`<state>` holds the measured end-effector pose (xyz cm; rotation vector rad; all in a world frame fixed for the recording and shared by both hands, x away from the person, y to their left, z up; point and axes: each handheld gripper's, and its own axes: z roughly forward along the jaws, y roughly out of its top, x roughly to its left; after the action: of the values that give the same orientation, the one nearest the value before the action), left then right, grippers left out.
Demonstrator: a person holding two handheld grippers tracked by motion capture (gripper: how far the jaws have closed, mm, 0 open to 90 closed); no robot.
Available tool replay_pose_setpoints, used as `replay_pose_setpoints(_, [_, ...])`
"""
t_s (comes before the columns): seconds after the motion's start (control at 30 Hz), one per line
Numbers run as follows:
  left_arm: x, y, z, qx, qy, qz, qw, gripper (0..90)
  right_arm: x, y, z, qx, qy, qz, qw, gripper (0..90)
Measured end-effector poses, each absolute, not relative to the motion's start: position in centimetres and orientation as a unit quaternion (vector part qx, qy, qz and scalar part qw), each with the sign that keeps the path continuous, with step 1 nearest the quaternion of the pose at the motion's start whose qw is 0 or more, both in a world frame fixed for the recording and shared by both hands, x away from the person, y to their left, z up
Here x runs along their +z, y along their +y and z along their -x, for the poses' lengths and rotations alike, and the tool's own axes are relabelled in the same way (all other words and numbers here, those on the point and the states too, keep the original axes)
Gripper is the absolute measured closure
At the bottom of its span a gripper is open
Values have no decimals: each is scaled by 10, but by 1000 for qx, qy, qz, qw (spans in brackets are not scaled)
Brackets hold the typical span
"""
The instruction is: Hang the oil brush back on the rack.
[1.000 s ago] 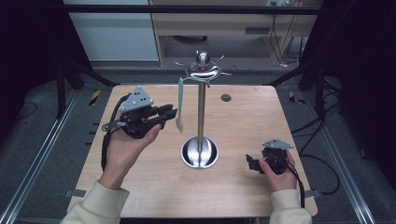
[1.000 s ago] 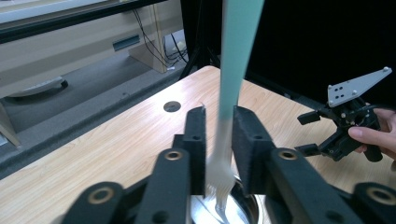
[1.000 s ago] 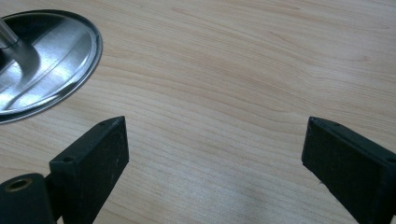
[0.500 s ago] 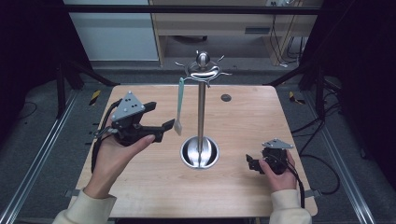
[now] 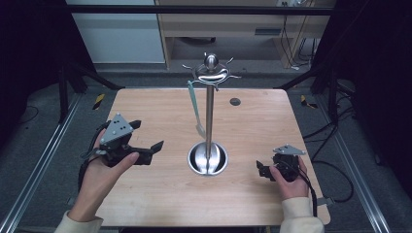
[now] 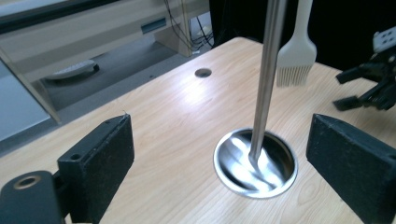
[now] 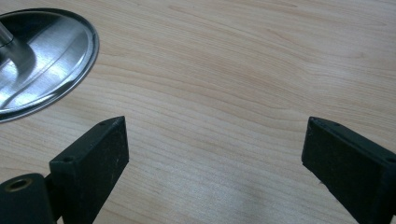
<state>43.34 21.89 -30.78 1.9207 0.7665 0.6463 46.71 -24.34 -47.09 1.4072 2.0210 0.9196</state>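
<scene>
Steel stand [image 5: 209, 121] (round base) on table [image 5: 145, 204] | pale brush [image 5: 196, 109] hangs | left gripper [image 5: 148, 145] and right gripper [image 5: 262, 170] jaws apart, empty | no writing legible

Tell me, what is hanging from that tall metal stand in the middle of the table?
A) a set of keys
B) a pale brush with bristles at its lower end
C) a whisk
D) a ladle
B: in the left gripper view a pale brush with a flat head of bristles hangs beside the stand's metal pole, and the high view shows it dangling from a hook at the top of the stand.
</scene>
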Motion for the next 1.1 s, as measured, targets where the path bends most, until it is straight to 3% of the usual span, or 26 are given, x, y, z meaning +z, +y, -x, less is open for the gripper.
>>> replay_pose_setpoints(1.1, [-400,264,-443,252,374,-794,407,58,-472,-241,-467,335,747,-517,251,80])
